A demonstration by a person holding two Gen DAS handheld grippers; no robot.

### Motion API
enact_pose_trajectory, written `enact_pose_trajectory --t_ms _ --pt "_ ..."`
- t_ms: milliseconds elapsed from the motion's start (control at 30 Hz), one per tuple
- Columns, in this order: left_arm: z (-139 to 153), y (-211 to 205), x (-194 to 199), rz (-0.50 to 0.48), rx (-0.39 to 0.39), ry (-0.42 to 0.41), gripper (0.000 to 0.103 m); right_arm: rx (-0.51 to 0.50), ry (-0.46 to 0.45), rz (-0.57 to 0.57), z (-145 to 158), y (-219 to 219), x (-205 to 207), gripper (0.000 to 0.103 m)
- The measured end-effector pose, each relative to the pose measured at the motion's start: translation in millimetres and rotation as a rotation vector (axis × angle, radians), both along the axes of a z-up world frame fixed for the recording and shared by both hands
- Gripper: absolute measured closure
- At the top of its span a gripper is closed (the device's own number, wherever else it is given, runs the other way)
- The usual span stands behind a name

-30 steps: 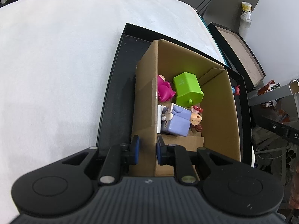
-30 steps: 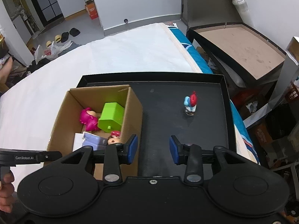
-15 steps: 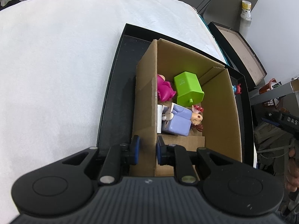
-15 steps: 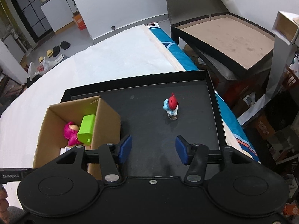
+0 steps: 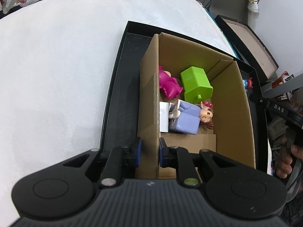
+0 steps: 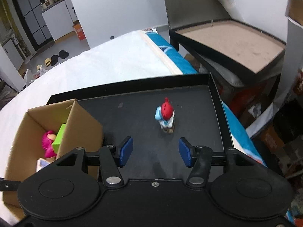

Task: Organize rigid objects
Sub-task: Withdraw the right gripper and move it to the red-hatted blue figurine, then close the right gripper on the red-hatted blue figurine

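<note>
A cardboard box point(image 5: 233, 113) stands on a black tray point(image 5: 121, 87). It holds a pink figure point(image 5: 168, 85), a green block point(image 5: 197, 85) and a lilac doll figurine point(image 5: 187, 119). My left gripper point(image 5: 150, 152) is shut on the box's near left wall, one pad outside and one inside. In the right wrist view a small blue figurine with a red cap point(image 6: 165, 117) stands alone on the tray point(image 6: 198, 98). My right gripper point(image 6: 155, 151) is open just short of it, with nothing between its pads. The same figurine point(image 5: 248, 83) peeks past the box's right wall.
The tray lies on a white padded surface point(image 5: 56, 75) with a blue edge point(image 6: 170, 56). Beyond the tray's right side stand a black-framed side table point(image 6: 231, 43) and floor clutter. A person's hand point(image 5: 287, 162) grips the other gripper's handle at the right edge.
The right gripper's jaws have spread wider and it has come down and closer to the red-capped figurine, which now looms larger. The left gripper keeps its hold on the box wall.
</note>
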State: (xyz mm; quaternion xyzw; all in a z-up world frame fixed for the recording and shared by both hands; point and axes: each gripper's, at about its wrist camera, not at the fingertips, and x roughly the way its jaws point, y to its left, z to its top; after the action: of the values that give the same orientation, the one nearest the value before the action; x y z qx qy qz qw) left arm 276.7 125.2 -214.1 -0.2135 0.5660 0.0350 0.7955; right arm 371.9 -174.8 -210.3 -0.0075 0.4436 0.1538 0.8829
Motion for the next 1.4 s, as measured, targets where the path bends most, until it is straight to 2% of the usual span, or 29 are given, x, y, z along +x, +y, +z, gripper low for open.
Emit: enact_pose_trajectory --t_ms 167,367,800,900,933,967,1100,1400 --pt "-1.9 -2.7 1.1 -0.003 0.02 0.008 0.086 0.001 -0.037 0.005 -11.4 3.3 8.5 0.05" --pt "-2.5 -1.8 -0.6 0.013 0.014 0.008 0.086 -0.031 -0.039 0.0 -28.3 13.1 18.7 0.05" --pt "-1.8 -5.5 2.0 0.023 0.026 0.023 0.086 -0.09 -0.092 -0.038 -39.4 26.6 33.0 0.052" --pt "-1.5 -6.7 2.2 0.02 0.031 0.022 0.086 -0.088 -0.107 -0.045 -36.8 26.8 33.8 0.056" --pt "-1.4 -6.8 2.3 0.021 0.031 0.022 0.086 -0.09 -0.118 -0.04 -34.7 27.6 33.2 0.063" --pt "-1.4 -6.7 2.5 0.023 0.031 0.024 0.086 -0.093 -0.13 -0.034 -32.6 28.4 32.2 0.076" --pt "-1.1 -7.7 1.8 0.023 0.035 0.024 0.087 -0.066 -0.126 -0.033 -27.8 25.0 30.4 0.077" --pt "-1.0 -10.0 -0.9 0.018 0.042 0.016 0.086 -0.07 -0.103 -0.024 -16.7 17.5 7.5 0.077"
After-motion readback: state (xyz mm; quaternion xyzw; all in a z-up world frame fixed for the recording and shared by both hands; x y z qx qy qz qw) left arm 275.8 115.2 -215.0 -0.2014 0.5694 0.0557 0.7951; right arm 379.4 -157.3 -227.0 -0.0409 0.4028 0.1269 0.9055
